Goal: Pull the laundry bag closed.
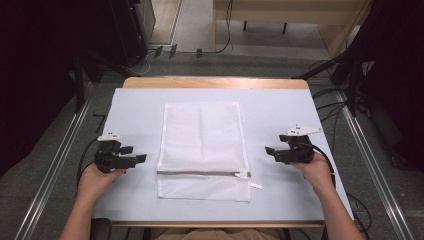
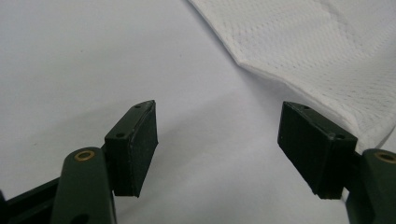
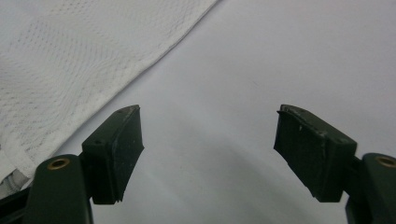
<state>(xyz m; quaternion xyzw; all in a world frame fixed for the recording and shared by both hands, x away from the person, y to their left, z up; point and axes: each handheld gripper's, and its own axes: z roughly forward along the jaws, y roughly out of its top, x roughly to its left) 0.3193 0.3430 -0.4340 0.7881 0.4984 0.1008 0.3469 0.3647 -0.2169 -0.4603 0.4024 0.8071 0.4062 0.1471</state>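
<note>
A white mesh laundry bag (image 1: 202, 150) is lying flat in the middle of the table (image 1: 135, 105), its long sides running from the near edge toward the far edge and its grey zipper (image 1: 200, 173) crossing it close to the near end. The zipper is looking closed along its whole length, with the slider and its white pull tab (image 1: 255, 186) sitting at the bag's right side, though the high view is too coarse to be sure of that. The left gripper (image 1: 141, 158) is hovering just off the bag's left edge and the right gripper (image 1: 269, 150) just off its right edge, each pointing inward at the bag. Both sets of fingers (image 2: 135, 144) are standing wide apart and holding nothing; in the left gripper view and the right gripper view the bag's hemmed edge (image 3: 154, 51) is lying beyond the fingers, apart from the pads. Judging from this, the bag is laid out smooth and shut and both hands are clear of it, so the work is either at its end or waiting for a fresh grasp; nothing is showing beside the bag to be put in.
</note>
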